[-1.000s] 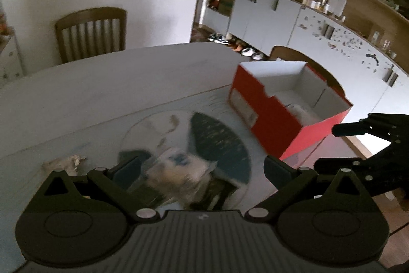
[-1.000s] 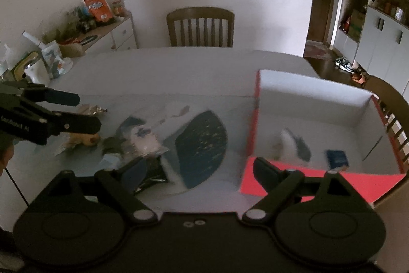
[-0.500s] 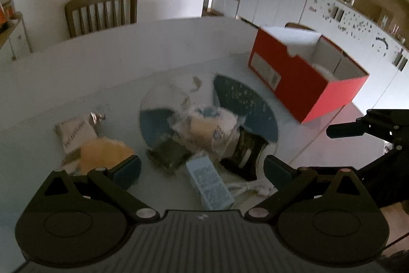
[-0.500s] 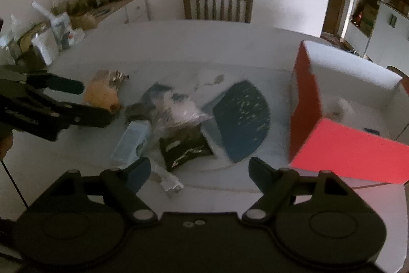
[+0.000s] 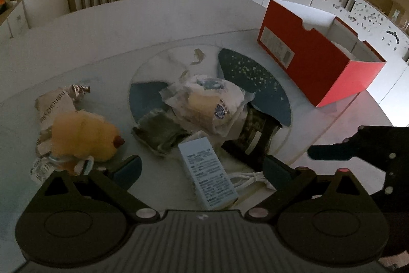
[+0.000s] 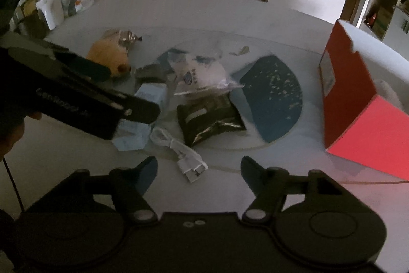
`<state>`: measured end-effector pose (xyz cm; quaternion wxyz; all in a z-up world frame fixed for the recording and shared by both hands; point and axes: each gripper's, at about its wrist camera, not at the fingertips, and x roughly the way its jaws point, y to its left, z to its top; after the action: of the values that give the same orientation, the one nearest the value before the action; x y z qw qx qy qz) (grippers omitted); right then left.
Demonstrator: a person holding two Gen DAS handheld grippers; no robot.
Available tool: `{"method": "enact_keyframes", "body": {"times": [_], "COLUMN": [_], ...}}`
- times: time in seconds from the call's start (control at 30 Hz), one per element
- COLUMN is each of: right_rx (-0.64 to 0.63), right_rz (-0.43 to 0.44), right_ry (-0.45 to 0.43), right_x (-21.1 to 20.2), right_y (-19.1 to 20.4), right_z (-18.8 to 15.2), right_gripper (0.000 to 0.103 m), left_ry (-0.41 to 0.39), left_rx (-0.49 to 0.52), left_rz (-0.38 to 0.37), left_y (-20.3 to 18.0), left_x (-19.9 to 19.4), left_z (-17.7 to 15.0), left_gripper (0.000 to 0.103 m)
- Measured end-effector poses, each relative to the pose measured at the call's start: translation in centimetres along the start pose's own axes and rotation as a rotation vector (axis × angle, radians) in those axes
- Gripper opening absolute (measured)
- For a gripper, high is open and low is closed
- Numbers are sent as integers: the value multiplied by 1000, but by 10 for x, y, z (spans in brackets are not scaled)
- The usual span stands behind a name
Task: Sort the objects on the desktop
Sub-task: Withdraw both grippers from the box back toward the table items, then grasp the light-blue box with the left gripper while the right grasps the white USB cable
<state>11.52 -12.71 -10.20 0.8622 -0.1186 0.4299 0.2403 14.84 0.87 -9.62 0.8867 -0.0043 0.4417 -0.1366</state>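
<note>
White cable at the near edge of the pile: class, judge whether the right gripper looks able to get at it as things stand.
Probably yes. The right gripper is open, and the white cable lies just ahead of its fingers with nothing on top. The black pouch sits close beside it, and the left gripper hovers to one side, not across the path.
</note>
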Motion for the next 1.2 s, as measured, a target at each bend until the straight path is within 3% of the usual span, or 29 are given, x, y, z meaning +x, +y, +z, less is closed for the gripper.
{"method": "enact_keyframes", "body": {"times": [0.2,0.37,0.57,0.63,0.77,0.93,1.2], "right_rx": [-11,5,3,-1,-7,-22,-2], "right_rz": [-5,8,19,21,28,17,-6], "right_ry": [-5,14,24,24,23,30,46], "right_x": [13,23,27,27,26,23,11], "right_y": [4,4,7,8,7,7,-3], "right_z": [2,5,5,6,5,2,-10], "right_gripper": [59,51,45,40,35,28,25], "left_ry": [18,38,54,57,59,63,65], "left_rx": [-2,-8,-20,-21,-35,-57,-48], "left_rz": [19,23,7,-5,-21,-31,-47], "left_y": [-4,-6,-6,-6,-4,1,2], "left_x": [11,19,26,27,27,25,19], "left_z": [-1,-2,-4,-3,-2,-2,-9], "left_gripper": [88,73,64,55,49,35,31]}}
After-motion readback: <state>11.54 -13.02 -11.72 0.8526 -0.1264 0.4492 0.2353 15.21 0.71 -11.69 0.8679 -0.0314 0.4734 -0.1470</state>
